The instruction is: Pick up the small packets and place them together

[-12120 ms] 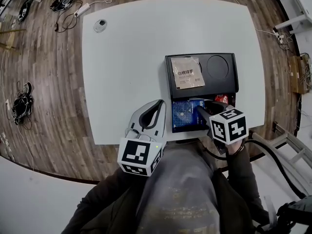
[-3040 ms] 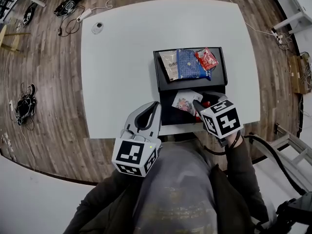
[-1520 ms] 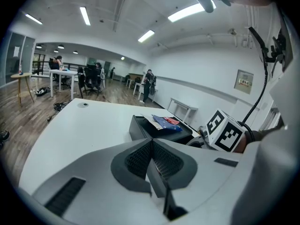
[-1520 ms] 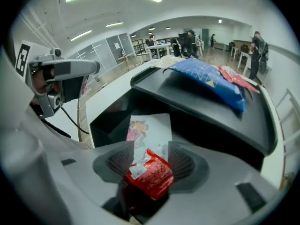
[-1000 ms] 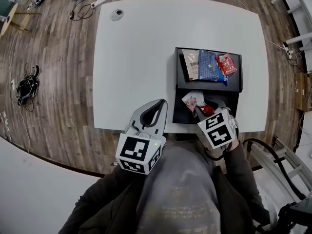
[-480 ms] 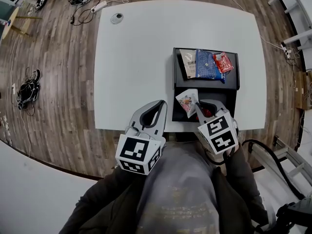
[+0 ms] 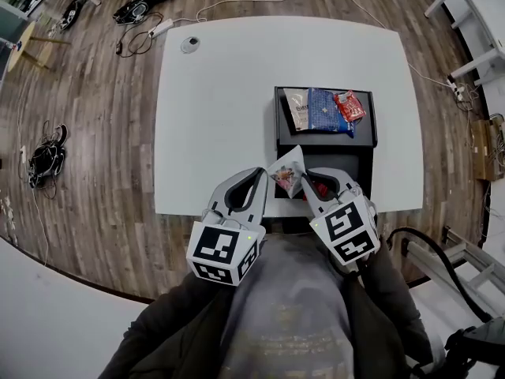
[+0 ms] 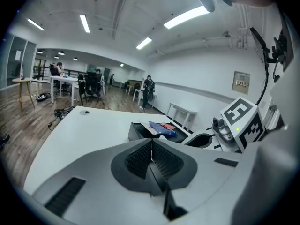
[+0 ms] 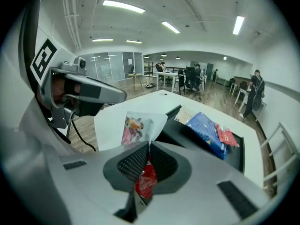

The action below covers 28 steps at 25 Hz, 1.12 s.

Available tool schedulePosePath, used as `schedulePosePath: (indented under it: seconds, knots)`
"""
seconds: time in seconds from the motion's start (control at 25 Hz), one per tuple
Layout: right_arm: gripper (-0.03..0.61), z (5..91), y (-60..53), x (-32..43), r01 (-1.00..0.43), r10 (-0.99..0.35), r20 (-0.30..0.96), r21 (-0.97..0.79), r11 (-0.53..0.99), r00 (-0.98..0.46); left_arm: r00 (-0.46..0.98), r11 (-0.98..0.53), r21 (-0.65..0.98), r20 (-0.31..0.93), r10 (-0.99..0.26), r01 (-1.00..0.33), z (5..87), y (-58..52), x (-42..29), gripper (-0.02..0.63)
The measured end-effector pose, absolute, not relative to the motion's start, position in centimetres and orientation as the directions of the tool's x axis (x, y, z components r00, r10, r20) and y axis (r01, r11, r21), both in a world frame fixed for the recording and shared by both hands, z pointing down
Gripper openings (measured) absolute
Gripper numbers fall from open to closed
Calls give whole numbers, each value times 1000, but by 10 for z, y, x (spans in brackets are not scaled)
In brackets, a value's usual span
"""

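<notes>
A black tray (image 7: 325, 144) sits on the white table (image 7: 221, 109). Its far compartment holds a beige packet (image 7: 297, 109), a blue packet (image 7: 322, 109) and a red packet (image 7: 349, 106), side by side; the blue packet (image 9: 206, 125) also shows in the right gripper view. My right gripper (image 7: 302, 181) has just been closing and is shut on a white packet with a pink picture (image 7: 286, 172), held above the tray's near-left corner. That white packet (image 9: 138, 128) sticks up from the pads, and a red scrap (image 9: 146, 179) shows behind them. My left gripper (image 7: 256, 176) is shut and empty at the table's near edge.
A small round object (image 7: 189, 44) lies at the table's far left. Cables and a power strip (image 7: 158, 22) lie on the wood floor beyond. White furniture (image 7: 473, 22) stands to the right. People sit at desks (image 8: 70, 81) far off.
The right gripper's jaws closed on the white packet and lifted it out of the tray's near compartment, toward the near left. The left gripper stayed about where it was.
</notes>
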State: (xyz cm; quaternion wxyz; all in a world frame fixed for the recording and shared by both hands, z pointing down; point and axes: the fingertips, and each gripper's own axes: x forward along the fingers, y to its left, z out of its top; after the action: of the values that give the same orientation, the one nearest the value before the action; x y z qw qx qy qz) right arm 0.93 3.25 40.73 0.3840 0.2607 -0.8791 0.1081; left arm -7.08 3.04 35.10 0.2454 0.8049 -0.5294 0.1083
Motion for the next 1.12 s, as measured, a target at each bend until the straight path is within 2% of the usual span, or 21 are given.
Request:
schedulePosePath:
  seconds: [0.24,0.48,0.72,1.12]
  knots:
    - [25,389,25,-8,-524,-390,690,17,851,-610,390,-305,260,410,-824,-916,338,26,-78,6]
    - [25,366,-11,3,-612,-437,653,-51,789,-618,369,-286,251,400,-839,-925,332,15,-86,6]
    - [25,347,-74,40,-733,-512,646,-109,672,-566,356,-270,256,400,-844,-928,334,0,-89,6]
    - [25,355,-94,45,-763,-511,673,-123,635,-534,363,-264,277,420,-832,-924,344,-20,-97,6]
